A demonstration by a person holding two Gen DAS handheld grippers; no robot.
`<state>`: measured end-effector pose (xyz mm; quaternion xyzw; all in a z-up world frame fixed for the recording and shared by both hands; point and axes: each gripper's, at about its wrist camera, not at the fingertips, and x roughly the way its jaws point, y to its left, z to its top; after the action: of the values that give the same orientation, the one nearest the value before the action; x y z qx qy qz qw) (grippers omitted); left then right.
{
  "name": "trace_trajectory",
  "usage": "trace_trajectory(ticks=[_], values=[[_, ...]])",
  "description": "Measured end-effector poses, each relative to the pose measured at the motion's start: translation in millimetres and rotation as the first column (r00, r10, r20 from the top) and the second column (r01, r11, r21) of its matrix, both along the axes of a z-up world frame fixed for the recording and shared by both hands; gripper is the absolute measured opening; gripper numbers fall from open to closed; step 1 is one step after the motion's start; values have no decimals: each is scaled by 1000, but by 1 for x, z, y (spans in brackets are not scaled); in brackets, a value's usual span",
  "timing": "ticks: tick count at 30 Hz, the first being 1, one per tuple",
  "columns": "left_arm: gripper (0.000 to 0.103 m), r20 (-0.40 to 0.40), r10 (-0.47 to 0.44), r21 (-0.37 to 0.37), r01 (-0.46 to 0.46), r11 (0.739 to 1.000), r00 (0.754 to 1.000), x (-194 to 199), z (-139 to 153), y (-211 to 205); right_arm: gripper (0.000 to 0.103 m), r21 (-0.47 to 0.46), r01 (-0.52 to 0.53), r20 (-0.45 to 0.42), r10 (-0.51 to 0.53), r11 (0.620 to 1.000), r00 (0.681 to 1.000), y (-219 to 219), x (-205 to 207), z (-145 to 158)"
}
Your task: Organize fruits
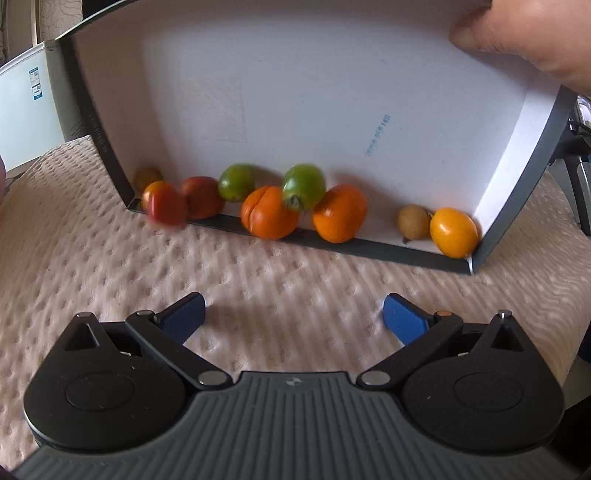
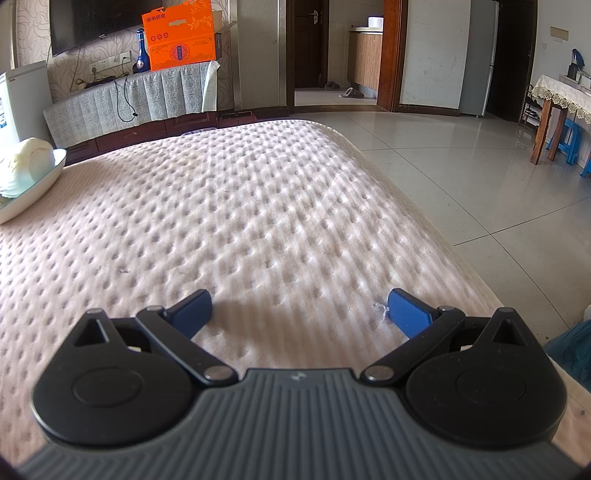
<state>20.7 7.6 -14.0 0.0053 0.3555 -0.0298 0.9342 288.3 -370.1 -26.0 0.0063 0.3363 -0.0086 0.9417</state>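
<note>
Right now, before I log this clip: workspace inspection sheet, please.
Surface: dimpled pale mattress pad.
Job's things: tilted box held by a bare hand; fruits along its lower edge, including a green tomato, an orange fruit, one red fruit blurred.
Clutter: dish with a pale bundle.
Grippers: left gripper open, empty; right gripper open, empty.
Cables: black cord on far cabinet.
Surroundings: tiled floor, orange gift box.
</note>
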Motion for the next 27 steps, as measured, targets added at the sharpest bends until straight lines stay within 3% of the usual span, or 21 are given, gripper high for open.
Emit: trace_trajectory(ticks=[27], values=[[103, 19, -17, 16, 16, 1000, 1000, -5, -8, 0, 103, 0, 0, 0, 0, 1000, 1000, 0, -1, 0]])
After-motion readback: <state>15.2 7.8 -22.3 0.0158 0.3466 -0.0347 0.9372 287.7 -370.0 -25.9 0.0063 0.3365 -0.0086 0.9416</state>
